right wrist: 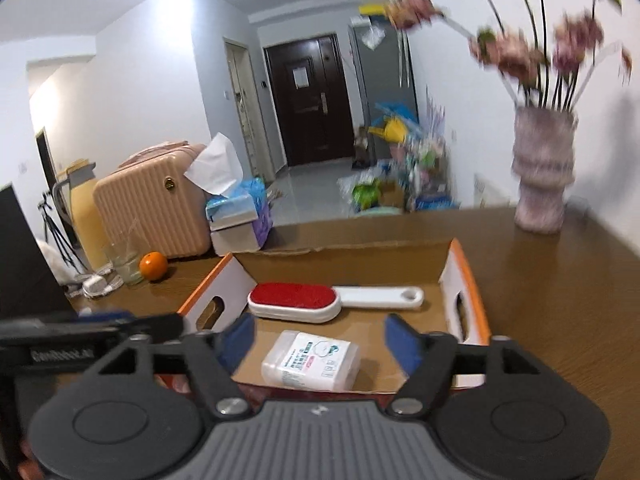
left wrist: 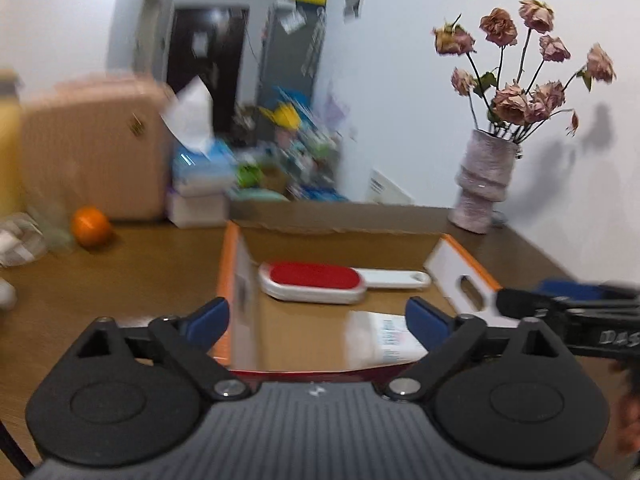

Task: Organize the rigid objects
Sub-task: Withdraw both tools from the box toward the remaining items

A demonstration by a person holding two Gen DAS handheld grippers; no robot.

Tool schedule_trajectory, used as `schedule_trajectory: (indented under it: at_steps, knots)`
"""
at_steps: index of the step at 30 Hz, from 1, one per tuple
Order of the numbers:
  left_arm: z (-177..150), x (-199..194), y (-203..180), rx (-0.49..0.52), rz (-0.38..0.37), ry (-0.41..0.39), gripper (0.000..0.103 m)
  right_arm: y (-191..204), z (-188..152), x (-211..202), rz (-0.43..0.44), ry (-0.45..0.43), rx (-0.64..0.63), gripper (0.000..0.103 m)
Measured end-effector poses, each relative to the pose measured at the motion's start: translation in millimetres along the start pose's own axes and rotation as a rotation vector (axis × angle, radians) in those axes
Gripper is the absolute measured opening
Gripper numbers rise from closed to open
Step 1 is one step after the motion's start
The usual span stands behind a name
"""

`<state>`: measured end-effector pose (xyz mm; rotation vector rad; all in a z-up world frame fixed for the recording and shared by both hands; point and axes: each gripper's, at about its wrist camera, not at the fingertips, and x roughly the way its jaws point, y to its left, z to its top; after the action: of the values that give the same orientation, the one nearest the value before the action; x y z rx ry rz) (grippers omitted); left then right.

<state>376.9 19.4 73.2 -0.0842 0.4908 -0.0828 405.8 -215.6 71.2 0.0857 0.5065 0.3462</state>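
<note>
An open cardboard box [left wrist: 340,246] [right wrist: 448,276] with orange-edged flaps sits on the wooden table. Inside lie a white lint brush with a red pad [left wrist: 316,282] [right wrist: 296,298] and a white plastic container with a printed label [right wrist: 312,360] [left wrist: 390,338]. My left gripper [left wrist: 318,320] is open and empty, over the box's near edge. My right gripper [right wrist: 320,340] is open and empty, just above the container's near side. Each gripper shows at the edge of the other's view, the right one [left wrist: 568,312] and the left one [right wrist: 84,334].
A vase of dried pink roses [left wrist: 484,184] [right wrist: 542,176] stands at the table's back right. An orange [left wrist: 91,226] [right wrist: 153,265], a glass [right wrist: 127,262], a tissue box [right wrist: 236,216] and a pink suitcase [right wrist: 152,204] are at the back left.
</note>
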Motion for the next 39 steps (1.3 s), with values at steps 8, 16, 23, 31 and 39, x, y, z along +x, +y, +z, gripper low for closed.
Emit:
schedule_trajectory:
  at_steps: [8,16,23,31,39]
  knots:
    - [-24,-71,-1,0.170,0.128,-0.181,0.103,14,-20,-53,-0.116,-0.125,-0.170,0.103]
    - [-55,-116,-4,0.223,0.145,-0.255,0.103,7,-45,-94,-0.150,-0.162,-0.164,0.103]
    - [-76,-140,-5,0.184,0.146,-0.266,0.103,8,-64,-128,-0.164,-0.191,-0.151,0.103]
    - [-129,-182,-5,0.117,0.099,-0.266,0.103,18,-111,-166,-0.140,-0.191,-0.164,0.103]
    - [-183,-177,0,0.103,0.064,-0.158,0.103,40,-179,-166,-0.094,-0.133,-0.097,0.103]
